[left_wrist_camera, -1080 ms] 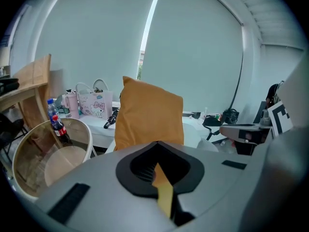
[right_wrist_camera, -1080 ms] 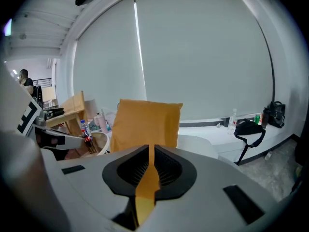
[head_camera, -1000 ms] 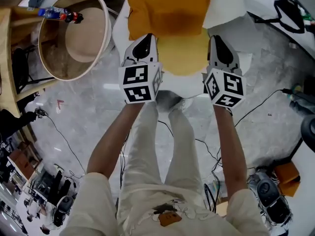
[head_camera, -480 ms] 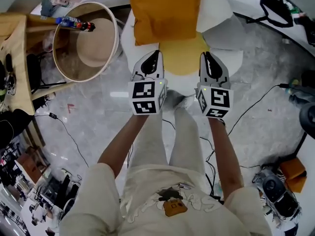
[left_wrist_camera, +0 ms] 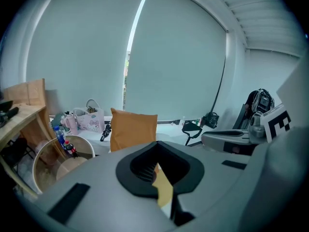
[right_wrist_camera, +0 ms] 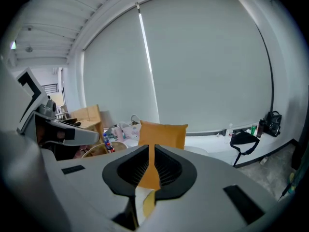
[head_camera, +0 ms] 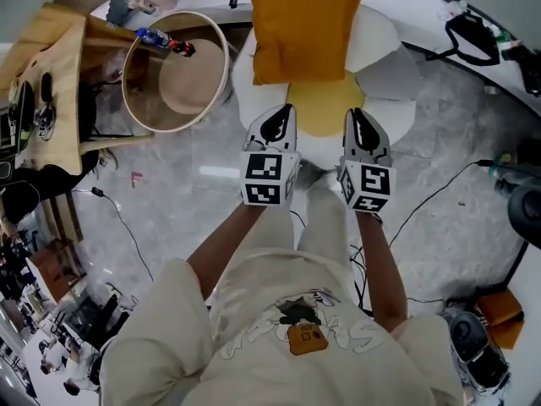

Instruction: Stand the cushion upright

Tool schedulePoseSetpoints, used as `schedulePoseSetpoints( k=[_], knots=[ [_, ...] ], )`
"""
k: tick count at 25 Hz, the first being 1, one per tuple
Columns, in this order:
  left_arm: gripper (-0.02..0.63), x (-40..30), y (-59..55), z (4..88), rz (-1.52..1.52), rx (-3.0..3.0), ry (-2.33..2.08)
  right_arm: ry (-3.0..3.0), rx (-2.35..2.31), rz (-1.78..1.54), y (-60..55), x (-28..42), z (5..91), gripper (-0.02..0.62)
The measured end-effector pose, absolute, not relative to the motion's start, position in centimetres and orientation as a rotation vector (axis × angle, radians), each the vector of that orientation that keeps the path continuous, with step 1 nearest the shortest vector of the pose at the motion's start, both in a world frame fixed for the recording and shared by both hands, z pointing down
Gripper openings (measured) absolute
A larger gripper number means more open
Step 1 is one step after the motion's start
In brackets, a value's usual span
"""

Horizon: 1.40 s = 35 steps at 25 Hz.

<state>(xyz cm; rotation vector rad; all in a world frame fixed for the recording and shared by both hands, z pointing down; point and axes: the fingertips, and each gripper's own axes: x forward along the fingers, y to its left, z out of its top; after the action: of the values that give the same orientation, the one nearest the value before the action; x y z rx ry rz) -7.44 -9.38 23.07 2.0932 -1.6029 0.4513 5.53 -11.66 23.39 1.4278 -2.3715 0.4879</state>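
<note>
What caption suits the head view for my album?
Orange cushion upright on a flower-shaped seat, with the left gripper and right gripper held shut, short of it.

Head view's top edge cuts off the cushion [head_camera: 308, 25].

Soft, even daylight is diffused through the drawn blinds [right_wrist_camera: 203, 62]; a pale glare streak is caught on the floor [head_camera: 218, 172]. Edges are bent and darkened by fisheye lenses, the near foreground blurred.

Upright orange cushion [right_wrist_camera: 164, 134] beyond closed tool [right_wrist_camera: 150, 151]
</note>
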Motion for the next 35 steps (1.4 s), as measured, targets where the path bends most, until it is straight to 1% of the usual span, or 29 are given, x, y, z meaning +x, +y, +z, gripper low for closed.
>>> schedulePoseSetpoints(
  k=[7, 18, 28, 35],
  knots=[
    [0.006, -7.8, -6.1, 18.2, 0.419, 2.132, -1.586, -2.426, 1.385, 0.468, -8.8, 3.3, 17.8, 0.054],
    [0.006, -7.6, -3.8, 12.1, 0.366, 2.201, -1.563, -2.476, 1.347, 0.407, -6.0, 2.9, 10.4, 0.054],
    [0.006, -7.3, -1.3, 7.0, 0.337, 2.323, -1.526, -2.543, 1.363, 0.29, -3.0, 1.5, 5.2, 0.054],
    [0.006, -6.9, 1.6, 4.7, 0.303, 2.373, -1.462, -2.564, 1.378, 0.284, 0.0, 1.3, 3.4, 0.054]
  ],
)
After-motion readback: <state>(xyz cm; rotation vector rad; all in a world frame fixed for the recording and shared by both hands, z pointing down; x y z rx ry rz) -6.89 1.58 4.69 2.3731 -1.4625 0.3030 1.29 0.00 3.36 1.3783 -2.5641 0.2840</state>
